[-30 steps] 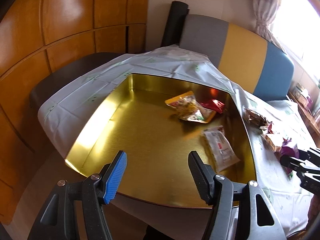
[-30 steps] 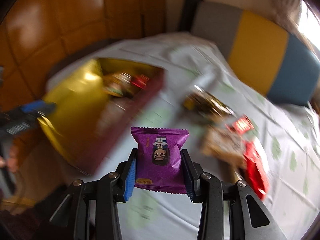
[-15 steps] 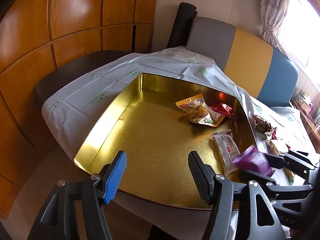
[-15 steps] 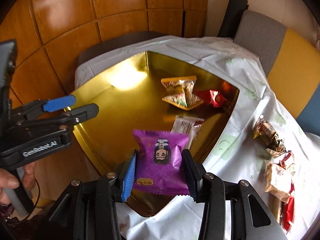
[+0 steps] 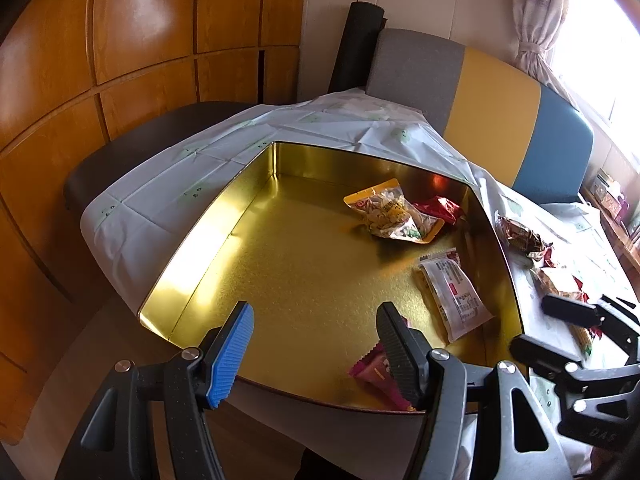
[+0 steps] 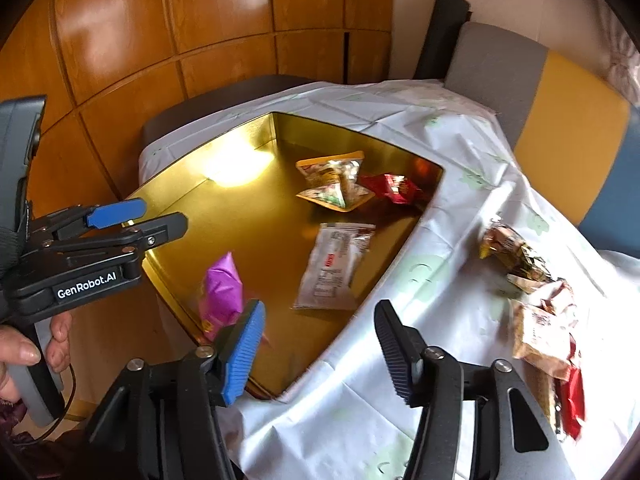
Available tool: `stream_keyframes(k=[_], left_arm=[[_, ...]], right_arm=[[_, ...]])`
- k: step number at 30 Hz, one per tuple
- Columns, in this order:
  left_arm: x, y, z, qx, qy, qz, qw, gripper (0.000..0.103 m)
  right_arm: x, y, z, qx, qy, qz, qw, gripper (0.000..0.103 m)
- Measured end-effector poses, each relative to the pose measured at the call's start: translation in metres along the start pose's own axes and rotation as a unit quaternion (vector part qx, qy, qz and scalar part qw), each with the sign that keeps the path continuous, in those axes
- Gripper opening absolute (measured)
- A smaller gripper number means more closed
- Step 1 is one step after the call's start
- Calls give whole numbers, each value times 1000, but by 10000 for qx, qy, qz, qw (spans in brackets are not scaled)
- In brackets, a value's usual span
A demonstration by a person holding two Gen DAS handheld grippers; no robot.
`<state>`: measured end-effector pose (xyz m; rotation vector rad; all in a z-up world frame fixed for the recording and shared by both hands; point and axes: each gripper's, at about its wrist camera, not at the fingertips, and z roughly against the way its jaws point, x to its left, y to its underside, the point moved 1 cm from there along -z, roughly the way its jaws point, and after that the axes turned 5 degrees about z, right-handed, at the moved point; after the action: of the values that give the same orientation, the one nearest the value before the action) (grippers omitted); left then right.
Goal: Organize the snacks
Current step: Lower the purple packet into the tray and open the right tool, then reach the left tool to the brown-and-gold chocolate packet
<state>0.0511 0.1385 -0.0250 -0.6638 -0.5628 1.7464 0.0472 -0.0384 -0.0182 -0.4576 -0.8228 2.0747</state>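
A gold tin tray (image 5: 224, 248) (image 6: 224, 216) lies on the white tablecloth. It holds a yellow-edged snack bag (image 5: 390, 210) (image 6: 332, 180), a red packet (image 5: 438, 208) (image 6: 394, 188), a clear white packet (image 5: 454, 292) (image 6: 334, 266) and a purple packet (image 6: 222, 294) near its front edge, also seen behind my left finger (image 5: 376, 374). My right gripper (image 6: 320, 350) is open and empty above the tray's near corner; it also shows in the left wrist view (image 5: 556, 328). My left gripper (image 5: 314, 338) is open and empty at the tray's front edge.
Several loose snack packets (image 6: 516, 254) (image 5: 520, 234) lie on the tablecloth (image 6: 420, 360) right of the tray. A grey, yellow and blue bench back (image 5: 492, 108) stands behind the table. Wood panelling (image 5: 120, 60) fills the left.
My right gripper carried the purple packet over the tray, opened and let it go. The packet now lies in the tray near its front edge. The left gripper stayed open.
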Motion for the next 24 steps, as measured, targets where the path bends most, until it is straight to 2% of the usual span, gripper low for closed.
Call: stream_keyframes(k=[2,7,15,24], left_arm=[[-2,1,1,-11,6,-36,10000,65],[-7,1,6,-78,13,-152,9999,65],[-13,2,10,-95,48,-262,9996,65],[-22,5,11,-73,62,-378,9992,65]], right_arm=[[-6,3,4,-39,97,-60,9999,61],[-26,13,21,-148,346,-218,9991,72],[-62,34,33,39,713,-399,9966,82],[-94,58,37,280,981,-571,9931,84]])
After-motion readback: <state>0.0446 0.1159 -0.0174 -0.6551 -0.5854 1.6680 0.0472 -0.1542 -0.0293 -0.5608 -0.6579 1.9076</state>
